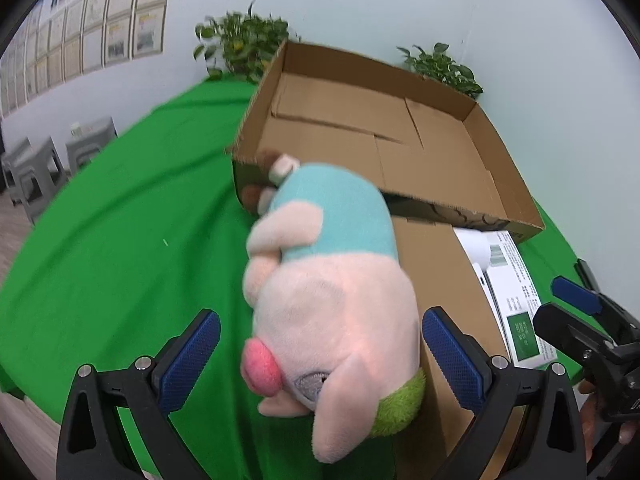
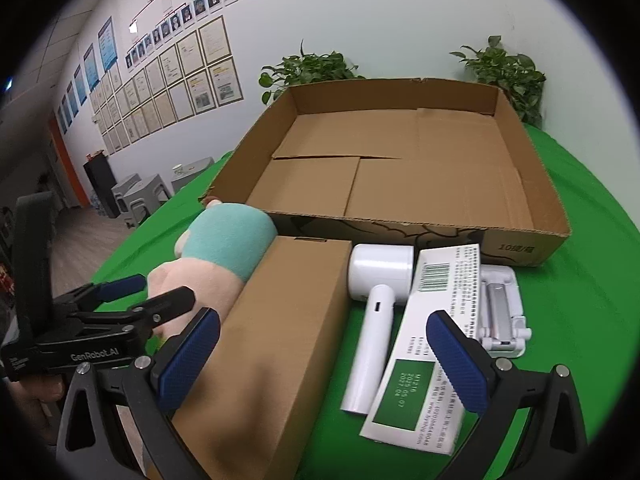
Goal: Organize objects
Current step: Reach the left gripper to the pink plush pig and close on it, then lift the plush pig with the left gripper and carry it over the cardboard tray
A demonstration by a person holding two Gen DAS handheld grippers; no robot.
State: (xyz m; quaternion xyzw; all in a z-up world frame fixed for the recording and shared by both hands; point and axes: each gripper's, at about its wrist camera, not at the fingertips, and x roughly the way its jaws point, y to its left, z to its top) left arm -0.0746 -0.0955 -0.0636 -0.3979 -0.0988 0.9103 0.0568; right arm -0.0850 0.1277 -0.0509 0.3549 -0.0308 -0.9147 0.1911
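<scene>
A plush pig [image 1: 332,292] in a teal shirt lies on the green cloth beside a closed brown box [image 2: 276,344]. My left gripper [image 1: 320,360] is open, its blue pads on either side of the pig's head, not pressing it. The pig also shows in the right wrist view [image 2: 216,256]. My right gripper [image 2: 324,360] is open above the brown box, a white hair dryer [image 2: 376,312] and a white-and-green carton [image 2: 432,340]. A large open cardboard tray [image 2: 400,168] lies empty behind them.
A white folding stand [image 2: 500,312] lies right of the carton. Two potted plants [image 2: 312,72] stand behind the tray against the wall. Grey stools [image 2: 136,196] stand on the floor past the table's left edge.
</scene>
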